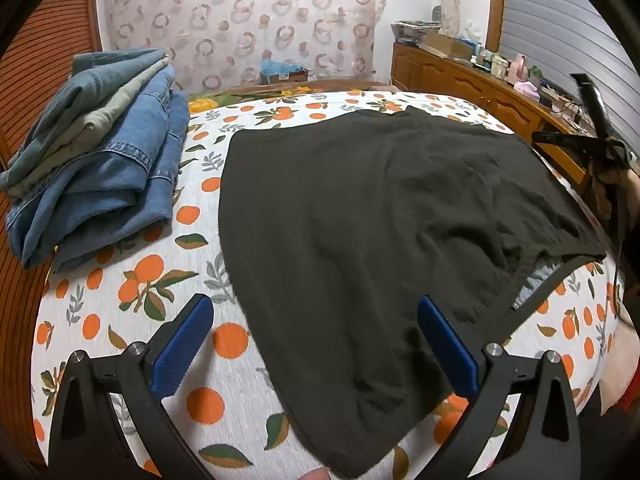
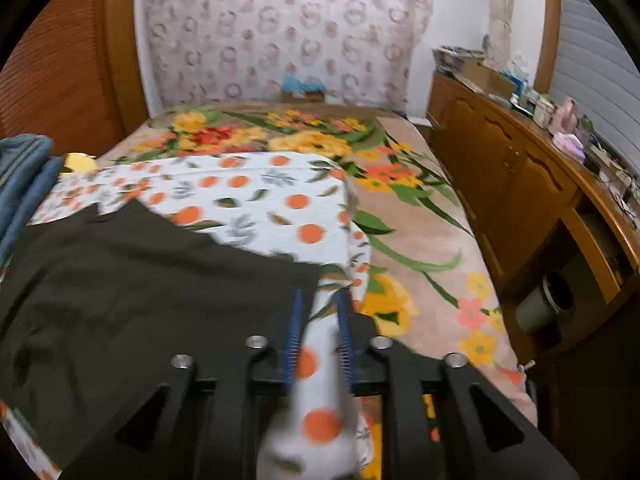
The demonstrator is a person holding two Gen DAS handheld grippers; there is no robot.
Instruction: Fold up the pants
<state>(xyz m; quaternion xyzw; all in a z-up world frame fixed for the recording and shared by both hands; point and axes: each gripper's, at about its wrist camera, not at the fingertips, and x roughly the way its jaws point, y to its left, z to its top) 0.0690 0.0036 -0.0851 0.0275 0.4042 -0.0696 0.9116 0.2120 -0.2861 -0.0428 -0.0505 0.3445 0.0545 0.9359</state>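
Observation:
Dark green pants (image 1: 360, 220) lie flat and folded on the orange-print bed sheet (image 1: 132, 280). My left gripper (image 1: 314, 302) hovers over their near edge, open wide, with nothing between its blue pads (image 1: 180, 344). My right gripper (image 1: 588, 144) shows at the far right edge of that view, beside the pants' right side. In the right wrist view, the pants (image 2: 140, 280) fill the lower left. There my right gripper (image 2: 319, 294) stands just off their right corner, jaws narrow, with a raised fold of the bed sheet (image 2: 316, 360) pinched between the pads.
Several folded jeans (image 1: 100, 152) are stacked at the bed's left side. A floral blanket (image 2: 420, 240) covers the bed's right and far part. A wooden dresser (image 2: 520, 184) with clutter on top runs along the right wall. A patterned curtain (image 1: 240, 20) hangs behind the bed.

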